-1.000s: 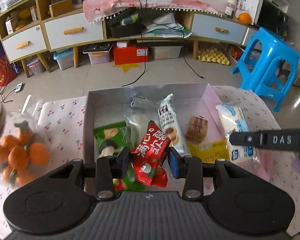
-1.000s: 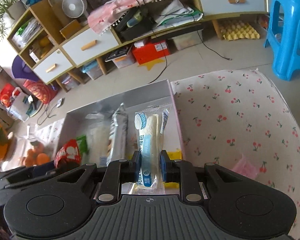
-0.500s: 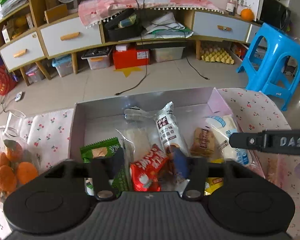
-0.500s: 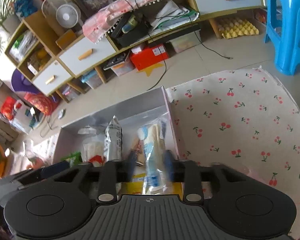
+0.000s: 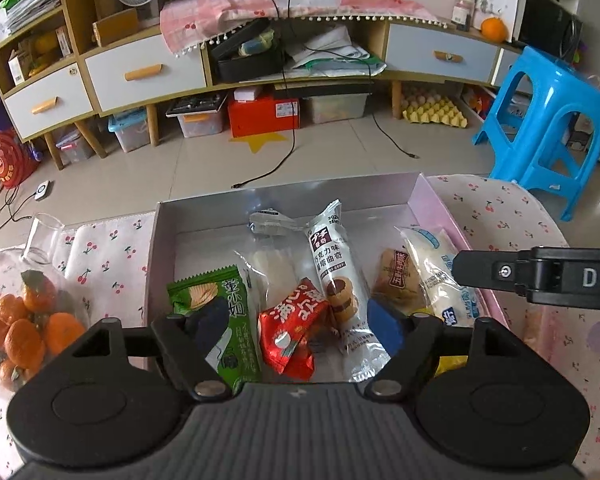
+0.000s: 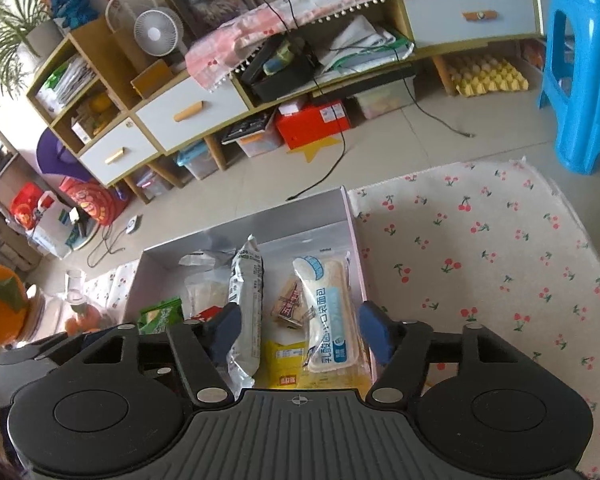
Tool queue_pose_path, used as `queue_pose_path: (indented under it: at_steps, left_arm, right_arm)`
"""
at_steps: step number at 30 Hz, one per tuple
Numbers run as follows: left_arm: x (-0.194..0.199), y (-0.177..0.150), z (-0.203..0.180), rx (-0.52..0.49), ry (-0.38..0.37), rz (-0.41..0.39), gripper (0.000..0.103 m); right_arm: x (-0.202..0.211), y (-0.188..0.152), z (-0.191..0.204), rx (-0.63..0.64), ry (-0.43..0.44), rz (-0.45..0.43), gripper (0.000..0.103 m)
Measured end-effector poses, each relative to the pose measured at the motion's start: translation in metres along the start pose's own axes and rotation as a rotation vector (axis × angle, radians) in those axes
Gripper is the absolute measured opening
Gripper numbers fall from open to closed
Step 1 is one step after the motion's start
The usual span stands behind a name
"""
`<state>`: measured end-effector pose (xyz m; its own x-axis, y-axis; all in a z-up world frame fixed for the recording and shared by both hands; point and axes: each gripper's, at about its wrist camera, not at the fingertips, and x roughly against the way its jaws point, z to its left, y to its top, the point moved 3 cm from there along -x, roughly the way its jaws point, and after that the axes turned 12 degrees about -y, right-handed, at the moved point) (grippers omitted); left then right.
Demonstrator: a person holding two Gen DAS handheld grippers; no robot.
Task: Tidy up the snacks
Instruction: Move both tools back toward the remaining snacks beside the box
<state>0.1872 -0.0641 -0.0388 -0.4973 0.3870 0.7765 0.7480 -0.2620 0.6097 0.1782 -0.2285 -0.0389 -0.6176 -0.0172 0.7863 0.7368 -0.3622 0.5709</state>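
A grey box with a pink rim holds several snacks. In it lie a red packet, a green chip packet, a long cookie pack, a small brown cake and a white-blue bread pack. My left gripper is open over the red packet, which lies loose. My right gripper is open above the bread pack, which lies in the box by its right wall. The right gripper's body shows in the left wrist view at the right edge.
A bag of oranges and a glass jar stand left of the box. Cherry-print cloth covers the table to the right. A blue stool and a low cabinet stand beyond the table's far edge.
Both grippers opened. The left let go of the red packet and the right let go of the bread pack; both now lie in the box. Both grippers drew back a little.
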Motion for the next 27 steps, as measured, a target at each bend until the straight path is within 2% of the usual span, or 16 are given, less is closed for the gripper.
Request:
queue_pose_path:
  at_steps: [2,13,22,27]
  left_arm:
    - [0.005,-0.002,0.0,0.01,-0.004,-0.003,0.077]
    - [0.034,-0.022,0.0,0.04,-0.011,-0.017,0.089]
    - [0.057,-0.052,0.011,0.086,0.01,-0.006,0.095]
    - [0.063,-0.07,0.021,0.111,0.039,0.04,0.096]
  right_arm:
    - [0.008,0.0,-0.001,0.003,-0.004,-0.009,0.074]
    - [0.042,-0.011,-0.005,0.035,-0.045,-0.001,0.08]
    - [0.066,-0.045,0.004,0.13,-0.094,0.048,0.085]
    - [0.073,-0.068,0.011,0.17,-0.1,0.081,0.086]
